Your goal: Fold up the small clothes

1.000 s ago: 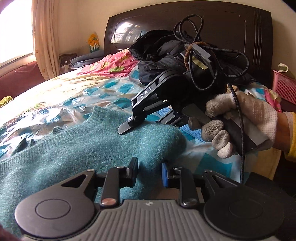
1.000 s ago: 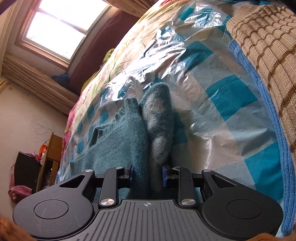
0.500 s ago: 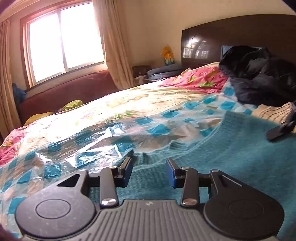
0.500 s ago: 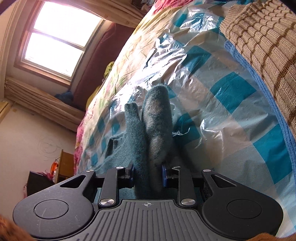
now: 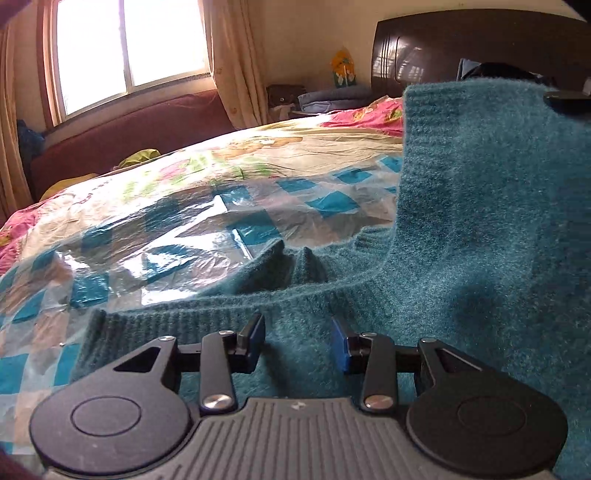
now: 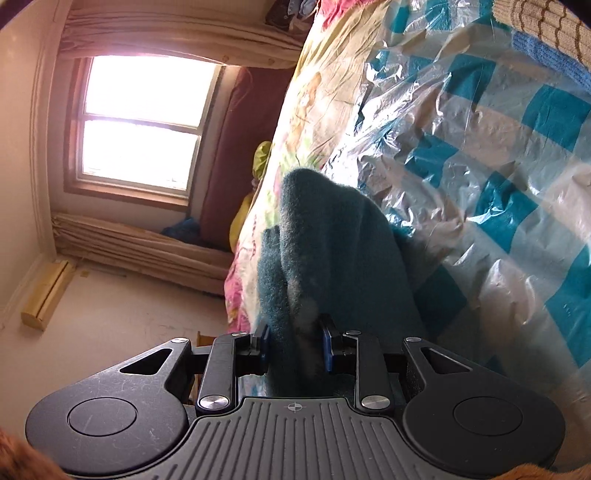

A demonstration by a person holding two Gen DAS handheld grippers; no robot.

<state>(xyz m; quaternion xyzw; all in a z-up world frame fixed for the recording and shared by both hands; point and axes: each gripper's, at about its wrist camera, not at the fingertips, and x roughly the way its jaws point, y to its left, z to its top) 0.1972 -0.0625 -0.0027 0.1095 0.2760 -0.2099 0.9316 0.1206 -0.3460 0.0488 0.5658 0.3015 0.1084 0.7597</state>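
Left wrist view: the teal sweater (image 5: 461, 229) lies on the bed (image 5: 229, 166), its ribbed hem running across the lower frame from 9 o'clock, its right portion lifted into a raised flap between 1 and 3 o'clock. The left hand-held gripper (image 5: 297, 341) sits low over the hem with its jaws part open; cloth lies beneath and between them, but the pads do not press on it. At 2 o'clock a dark finger of the right hand-held gripper (image 5: 565, 99) shows at the top of the flap.

In the right wrist view that hand-held gripper (image 6: 295, 349) is clamped on a bunched fold of the same sweater (image 6: 332, 251), raised off the clear plastic sheet (image 6: 480, 147) that covers the checked bedding. A striped tan knit (image 6: 546, 26) lies at 1 o'clock, well apart.

Assessment: a fold-over appears to be in hand. To do it well, the left jaws should pin or take the hem squarely before the raised flap is carried across, edges aligned. The plastic looks slippery; the garment may slide.
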